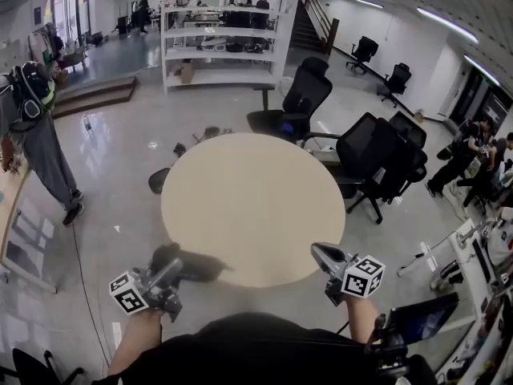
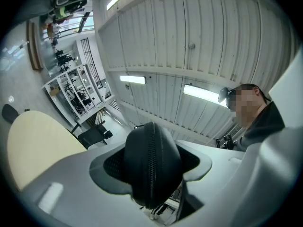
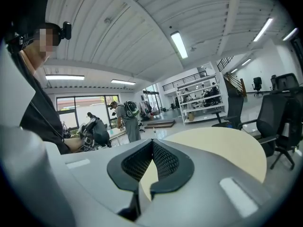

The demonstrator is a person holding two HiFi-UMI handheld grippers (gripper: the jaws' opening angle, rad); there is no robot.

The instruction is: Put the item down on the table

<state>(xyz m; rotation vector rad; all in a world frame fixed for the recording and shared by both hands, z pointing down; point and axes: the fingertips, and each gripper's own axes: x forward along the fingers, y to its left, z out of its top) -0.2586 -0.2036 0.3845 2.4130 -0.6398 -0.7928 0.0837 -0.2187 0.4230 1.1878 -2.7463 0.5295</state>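
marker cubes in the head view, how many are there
2. One marker cube is on the left claw, which grips a black zippered case at the round table's near-left edge; the other is on the right claw, near-right edge. None looks hidden.

Table [image 1: 252, 207]: top was plain pale beige, uniform to its edge. Case [image 2: 151, 164]: was matt black, w/ a black zip line down its centre. L gripper [image 1: 170, 265] & R gripper [image 3: 151, 162]: bodies were light grey; pads [image 3: 165, 162] were black w/ fine mesh pattern. Marker cubes [image 1: 128, 293]: white faces w/ black square-block patterns. Floor [image 1: 120, 183]: was glossy light grey w/ white reflections. Chairs [image 1: 303, 99]: black. Shelving [image 1: 220, 34]: white. Ceiling [image 2: 189, 46]: white, ribbed in parallel slats. Person's top [image 1: 256, 351]: black.
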